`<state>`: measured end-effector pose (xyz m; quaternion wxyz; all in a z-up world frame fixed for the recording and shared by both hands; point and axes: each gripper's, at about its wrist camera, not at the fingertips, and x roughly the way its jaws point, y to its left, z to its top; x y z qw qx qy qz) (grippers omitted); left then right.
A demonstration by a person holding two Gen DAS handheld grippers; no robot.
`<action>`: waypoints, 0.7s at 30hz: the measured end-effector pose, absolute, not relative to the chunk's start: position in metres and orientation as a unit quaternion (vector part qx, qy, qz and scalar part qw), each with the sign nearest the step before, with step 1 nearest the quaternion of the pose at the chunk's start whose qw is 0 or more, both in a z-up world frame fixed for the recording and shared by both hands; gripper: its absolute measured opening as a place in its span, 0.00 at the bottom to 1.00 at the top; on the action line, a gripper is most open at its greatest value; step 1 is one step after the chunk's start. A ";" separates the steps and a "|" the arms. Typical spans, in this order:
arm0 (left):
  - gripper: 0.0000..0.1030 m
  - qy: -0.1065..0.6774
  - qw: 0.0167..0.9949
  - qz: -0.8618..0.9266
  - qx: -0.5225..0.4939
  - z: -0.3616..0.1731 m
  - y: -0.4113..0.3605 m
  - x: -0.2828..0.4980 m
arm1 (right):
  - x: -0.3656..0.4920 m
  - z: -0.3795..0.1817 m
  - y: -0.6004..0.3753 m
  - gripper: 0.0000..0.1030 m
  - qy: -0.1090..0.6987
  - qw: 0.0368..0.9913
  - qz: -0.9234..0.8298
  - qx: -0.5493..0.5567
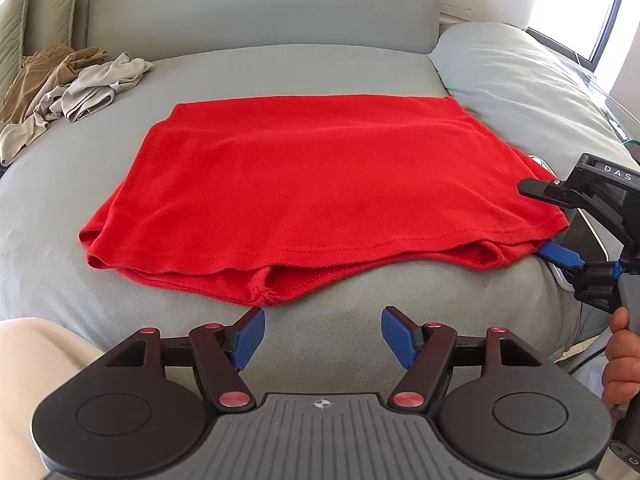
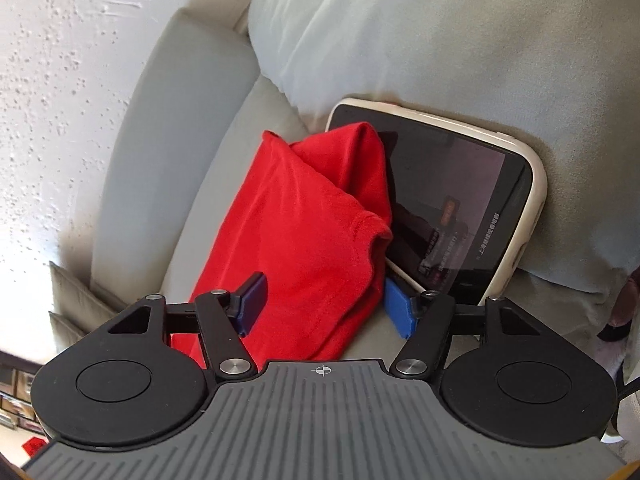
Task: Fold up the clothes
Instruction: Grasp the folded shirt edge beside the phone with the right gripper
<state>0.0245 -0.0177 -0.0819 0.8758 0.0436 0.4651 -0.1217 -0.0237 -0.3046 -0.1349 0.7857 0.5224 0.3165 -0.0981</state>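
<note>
red shirt (image 1: 304, 196) lies flat on the sofa, long axis sideways; right gripper (image 2: 324, 304), fingers wide, straddles its right edge, left gripper (image 1: 323, 338) wide too, just short of the near hem.

Matt red knit garment (image 1: 304, 184); glossy tablet screen (image 2: 448, 200).

1. My right gripper (image 2: 322, 310) fills the lower frame, its jaws spread wide around the edge of the red garment (image 2: 296, 240).
2. The garment lies folded at centre on the grey sofa cushion (image 2: 224, 148).
3. A tablet (image 2: 460, 200) sits at centre right, propped against a pale pillow (image 2: 440, 40), with the garment overlapping its left edge.
</note>
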 end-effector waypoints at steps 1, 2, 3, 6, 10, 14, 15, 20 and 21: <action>0.65 0.465 0.876 -0.121 0.042 -0.082 -0.017 0.025 | -0.023 -0.135 -0.304 0.59 0.314 0.787 -0.096 0.523; 0.65 0.465 0.876 -0.119 0.040 -0.082 -0.016 0.026 | -0.022 -0.135 -0.303 0.57 0.311 0.788 -0.095 0.523; 0.65 0.465 0.876 -0.117 0.038 -0.082 -0.015 0.027 | -0.022 -0.135 -0.303 0.55 0.309 0.789 -0.093 0.523; 0.65 0.467 0.876 -0.112 0.033 -0.083 -0.014 0.030 | -0.020 -0.135 -0.301 0.54 0.301 0.792 -0.089 0.524; 0.65 0.472 0.874 -0.114 0.030 -0.084 -0.013 0.032 | -0.002 -0.138 -0.300 0.53 0.291 0.798 -0.075 0.522; 0.66 0.471 0.875 -0.113 0.024 -0.084 -0.008 0.034 | 0.008 -0.142 -0.297 0.49 0.283 0.803 -0.081 0.519; 0.66 0.470 0.875 -0.112 0.021 -0.083 -0.006 0.034 | 0.010 -0.143 -0.296 0.44 0.283 0.806 -0.084 0.513; 0.66 0.467 0.878 -0.106 0.006 -0.080 0.005 0.036 | 0.033 -0.146 -0.296 0.39 0.277 0.816 -0.094 0.499; 0.66 0.466 0.878 -0.105 0.003 -0.080 0.007 0.037 | 0.038 -0.147 -0.295 0.38 0.277 0.819 -0.095 0.494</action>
